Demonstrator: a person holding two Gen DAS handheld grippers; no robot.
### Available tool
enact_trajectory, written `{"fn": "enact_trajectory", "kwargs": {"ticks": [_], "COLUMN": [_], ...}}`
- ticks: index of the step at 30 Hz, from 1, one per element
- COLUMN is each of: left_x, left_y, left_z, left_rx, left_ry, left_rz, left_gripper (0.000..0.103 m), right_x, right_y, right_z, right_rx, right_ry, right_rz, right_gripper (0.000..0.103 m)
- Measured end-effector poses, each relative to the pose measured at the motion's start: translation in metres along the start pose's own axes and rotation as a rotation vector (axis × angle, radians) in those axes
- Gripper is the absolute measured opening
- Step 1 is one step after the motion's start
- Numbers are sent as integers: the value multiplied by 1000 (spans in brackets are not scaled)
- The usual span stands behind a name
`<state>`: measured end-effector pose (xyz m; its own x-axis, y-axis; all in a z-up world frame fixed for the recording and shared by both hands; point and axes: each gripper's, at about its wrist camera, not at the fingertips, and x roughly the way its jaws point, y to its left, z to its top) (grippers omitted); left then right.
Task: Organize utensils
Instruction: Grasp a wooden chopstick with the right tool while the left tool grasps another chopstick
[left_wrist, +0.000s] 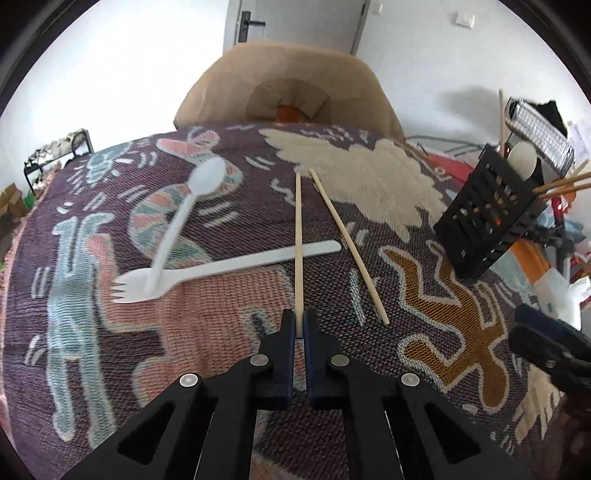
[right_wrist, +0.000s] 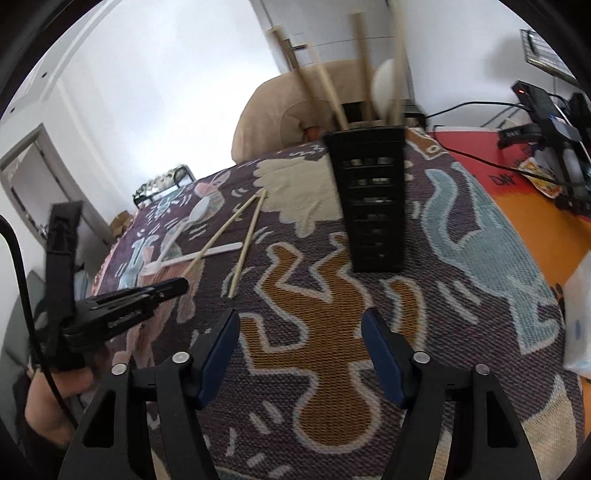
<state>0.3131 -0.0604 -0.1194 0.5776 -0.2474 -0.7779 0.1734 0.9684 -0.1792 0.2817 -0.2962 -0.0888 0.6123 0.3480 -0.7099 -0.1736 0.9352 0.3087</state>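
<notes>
Left gripper (left_wrist: 299, 328) pinches the near end of a chopstick (left_wrist: 298, 236) lying across a white fork (left_wrist: 221, 269) on a patterned cloth (left_wrist: 207, 332).

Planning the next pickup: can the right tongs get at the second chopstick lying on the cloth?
Probably yes. The right tongs are open and empty, and the loose chopstick lies flat on the cloth ahead and to their left, nothing on top. The left tongs, shut on the other chopstick, sit close beside it.

Left gripper (left_wrist: 299, 328) clamps one chopstick (left_wrist: 298, 229) lying over fork (left_wrist: 221, 267); spoon (left_wrist: 188, 218) ahead-left on fork, 2nd chopstick (left_wrist: 349, 245) just right, utensil holder (left_wrist: 487, 218) far right w/ utensils in it.
</notes>
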Motion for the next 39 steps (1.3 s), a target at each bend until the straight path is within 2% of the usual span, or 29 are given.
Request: {"fn": "enact_trajectory", "kwargs": {"ticks": [11,13,17,22,25,29,31,35,39], "left_x": [-56,-65,-80,-97,-105,-114,-118,-127,-135], "left_y": [29,36,47,59,65,68,68,66,63], "left_z": [7,7,8,8,9,9,9,7,8], "left_rx": [-51,-58,-73,-89,-98,-107,-107,-103,-98], "left_ry": [-130,-150,-187,-223,-240,-261,-268,-286,-306], "left_rz": [-12,-11,-11,-6,-6,-5,-5,-6,-10], "left_gripper": [4,4,4,4,4,4,4,4,4], "right_x": [46,58,82,102,106,107,107,96,70], "right_y": [46,54,63,73,78,82,84,78,71], "right_z": [15,17,20,22,24,24,22,22,23], "right_rx": [-129,-150,-174,-217,-242,-262,-277,-248,-216], "right_ry": [97,124,171,194,194,201,201,192,139], "right_rz": [15,5,-9,-51,-83,-91,-88,-51,-32], "right_gripper": [55,54,45,42,36,16,9,6,6]}}
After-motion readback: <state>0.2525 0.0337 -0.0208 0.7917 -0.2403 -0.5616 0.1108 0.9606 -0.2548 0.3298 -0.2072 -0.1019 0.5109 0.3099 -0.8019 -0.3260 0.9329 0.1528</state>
